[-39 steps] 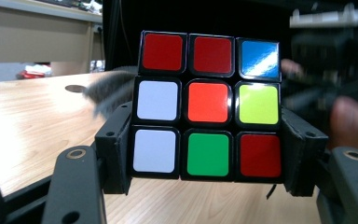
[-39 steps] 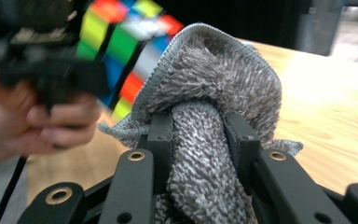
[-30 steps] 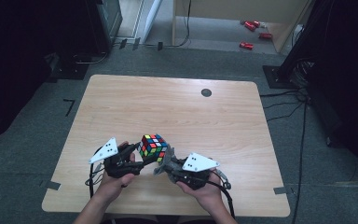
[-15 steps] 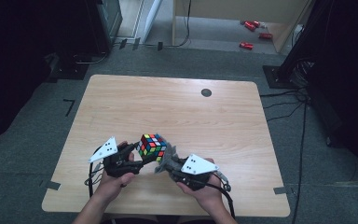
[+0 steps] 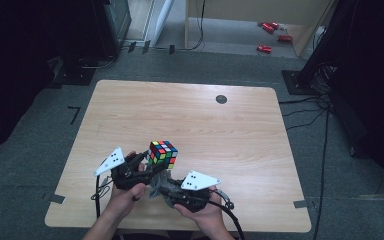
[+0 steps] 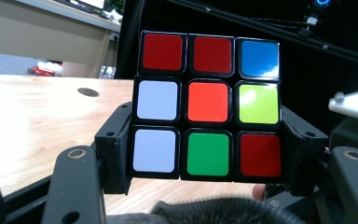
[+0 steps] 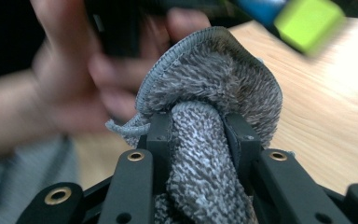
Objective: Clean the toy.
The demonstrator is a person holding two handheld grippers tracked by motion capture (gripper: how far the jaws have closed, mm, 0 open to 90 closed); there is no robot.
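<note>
- The left claw pinched the puzzle cube and held it clear of the worktop, near the person's edge of it.
- In the left gripper view the cube sat square between that claw's two black jaws, which pressed on its lower flanks from either side.
- The face toward that camera read red, red, blue along the top row, white, orange, yellow-green across the middle, and white, green, red at the bottom.
- The right claw was clamped on a grey cloth, which bunched up just below and beside the cube.
- In the right gripper view the cloth rose from between the jaws as a rolled column and spread into a hemmed fold above them.
- Past that fold, blurred, were the person's left hand and a yellow-green corner of the cube, up and to the right of the claw.
- A fringe of the cloth showed beneath the cube in the left gripper view; whether it touched the cube could not be told.
- Both hands sat close together, the right hand low by the worktop's near edge.
</note>
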